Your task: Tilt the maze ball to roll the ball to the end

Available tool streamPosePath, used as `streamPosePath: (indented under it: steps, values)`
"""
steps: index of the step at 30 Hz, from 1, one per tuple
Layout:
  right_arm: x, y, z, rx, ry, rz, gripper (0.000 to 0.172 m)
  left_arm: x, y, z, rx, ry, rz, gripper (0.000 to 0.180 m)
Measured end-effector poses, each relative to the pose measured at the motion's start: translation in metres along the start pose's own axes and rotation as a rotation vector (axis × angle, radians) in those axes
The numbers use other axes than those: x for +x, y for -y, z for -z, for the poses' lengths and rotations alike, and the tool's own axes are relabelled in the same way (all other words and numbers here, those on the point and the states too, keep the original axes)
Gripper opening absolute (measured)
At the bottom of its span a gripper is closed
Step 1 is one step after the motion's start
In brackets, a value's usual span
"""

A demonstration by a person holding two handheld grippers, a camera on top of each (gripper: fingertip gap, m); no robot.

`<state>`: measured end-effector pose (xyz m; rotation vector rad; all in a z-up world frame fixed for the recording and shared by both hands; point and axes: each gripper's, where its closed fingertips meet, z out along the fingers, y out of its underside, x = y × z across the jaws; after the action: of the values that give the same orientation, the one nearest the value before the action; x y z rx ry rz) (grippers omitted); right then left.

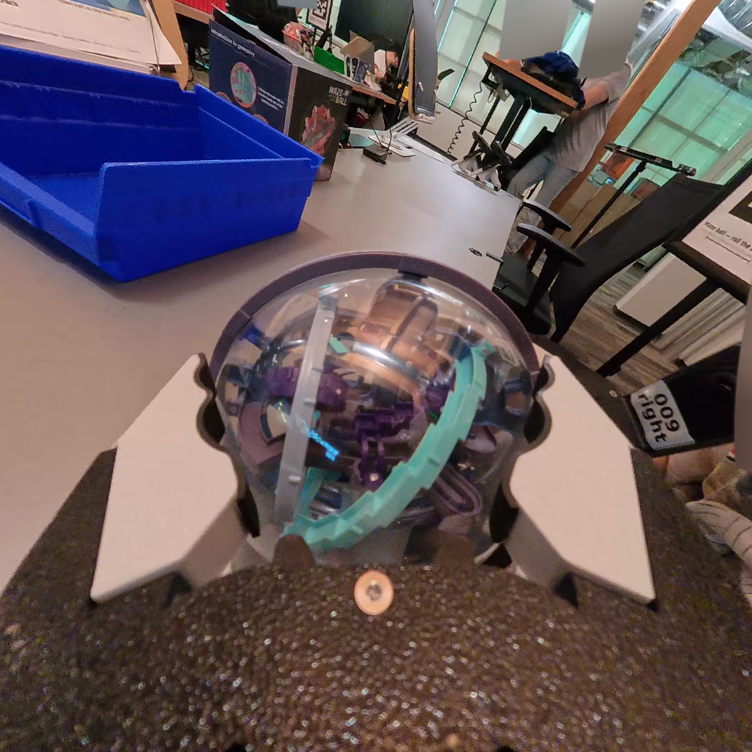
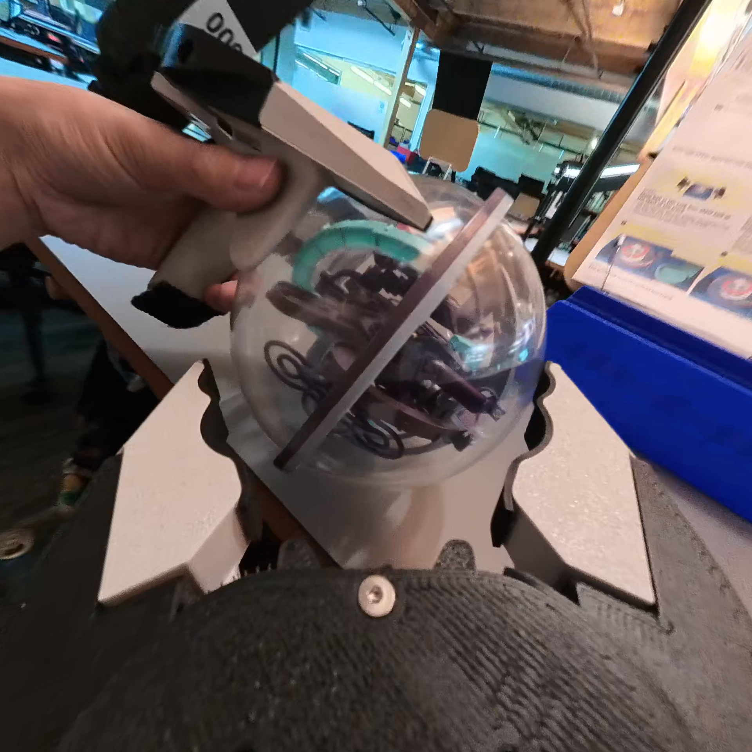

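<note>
The maze ball [image 1: 372, 407] is up off the grey table [image 1: 386, 203], caught between the two grippers. The left gripper [image 1: 372, 366] has its fingers spread wide around the clear sphere, and the dark scalloped pads [image 1: 207, 407] sit tight against the ball's sides, so it is pinching the ball at full stretch. The right gripper [image 2: 374, 390] does the same from another side: its fingers are wide apart with the ball filling the gap; the right-hand pad [image 2: 539, 407] touches the clear shell, while the left-hand one looks close to it, though I cannot tell for sure that it presses. The ball's purple ring [image 2: 390, 337] runs at a slant across the right wrist view, so the sphere is tilted. Inside it are a teal track [image 1: 439, 455], purple maze pieces and a grey strip. A hand [image 2: 101, 171] grips the left gripper's handle. A blue bin [image 1: 142, 171] stands on the table near the ball, with a dark box [image 1: 285, 93] behind it.
</note>
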<state>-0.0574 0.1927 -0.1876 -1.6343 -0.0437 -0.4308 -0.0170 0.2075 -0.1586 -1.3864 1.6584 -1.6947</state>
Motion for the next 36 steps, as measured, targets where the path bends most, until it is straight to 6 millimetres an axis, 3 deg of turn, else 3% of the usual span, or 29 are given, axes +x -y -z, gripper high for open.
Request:
streamPosePath:
  steps: [5, 12, 18, 26, 36]
  values:
    - [0.006, -0.007, -0.003, -0.012, 0.037, -0.188, 0.143, -0.003, 0.0, 0.004, 0.019, -0.019, 0.029, 0.139]
    - [0.008, -0.008, -0.003, 0.009, 0.048, -0.2, 0.143, -0.001, -0.001, 0.007, 0.054, -0.065, 0.011, 0.138]
    - [0.006, -0.011, -0.002, 0.048, 0.083, -0.336, 0.143, 0.005, -0.002, 0.012, 0.074, -0.097, -0.097, 0.136]
    - [-0.001, -0.016, 0.001, 0.075, 0.022, -0.188, 0.145, 0.018, -0.01, 0.019, 0.022, -0.111, -0.249, 0.136]
    - [-0.004, -0.021, -0.003, 0.062, -0.011, -0.08, 0.145, 0.018, -0.02, 0.026, -0.089, -0.037, -0.381, 0.141]
